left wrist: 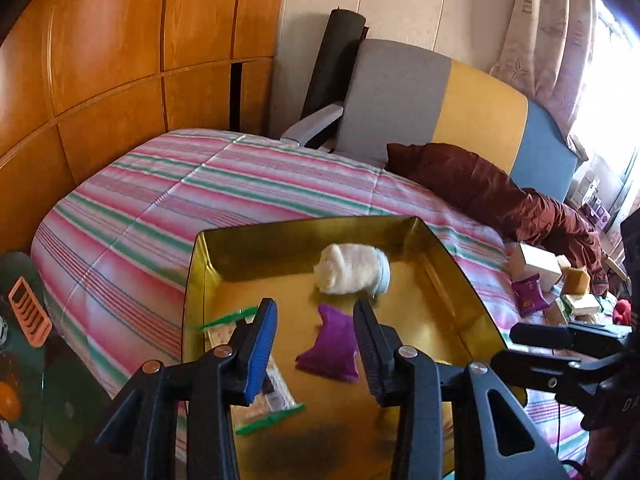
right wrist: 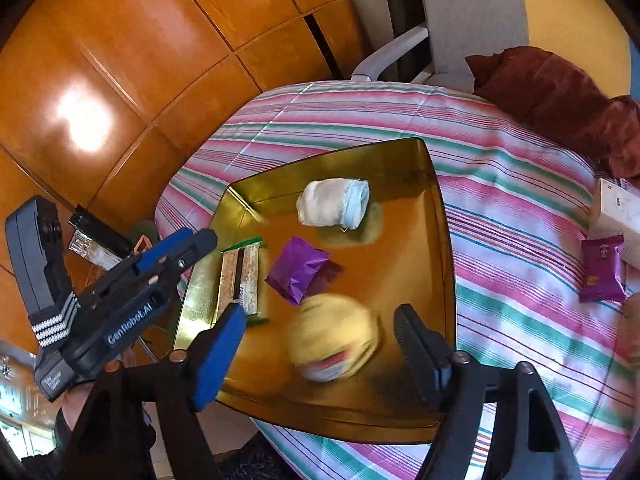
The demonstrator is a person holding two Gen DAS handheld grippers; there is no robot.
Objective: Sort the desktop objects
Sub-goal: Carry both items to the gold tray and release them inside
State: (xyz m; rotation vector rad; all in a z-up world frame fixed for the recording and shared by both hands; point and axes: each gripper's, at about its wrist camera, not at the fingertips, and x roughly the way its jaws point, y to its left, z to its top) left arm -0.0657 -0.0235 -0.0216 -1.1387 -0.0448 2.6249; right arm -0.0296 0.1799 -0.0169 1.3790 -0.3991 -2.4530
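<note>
Setting: a gold tray [right wrist: 442,216] is set on a bed [left wrist: 168,208] covered in a pink, green and white striped quilt; wooden wardrobe doors [left wrist: 100,60] stand at the far left.
Tray contents: a white rolled cloth [right wrist: 332,202] lies toward the far side; a purple packet [right wrist: 298,270] lies in the middle; a clear snack bar pack [right wrist: 240,280] with green ends lies along the left wall.
Yellow item: a round yellow object [right wrist: 334,338], blurred, is seen over the near part of the tray, between the fingers of the right tool; what it is cannot be told, nor whether it rests on the tray.
Right tool [right wrist: 320,344]: the jaws are held wide apart, and neither pad is seen pressing on the yellow object.
Left tool [left wrist: 316,344]: it is held over the near left part of the tray with a narrow gap between its jaws; nothing is clamped, and the purple packet is seen beyond the gap.
Outside the tray: a second purple packet [right wrist: 602,270] and a white box [right wrist: 616,210] lie on the quilt to the right; further small boxes [left wrist: 576,280] are seen there in the left view.
Far side: a brown pillow [left wrist: 460,176] lies against a grey, yellow and blue headboard [left wrist: 476,116].
</note>
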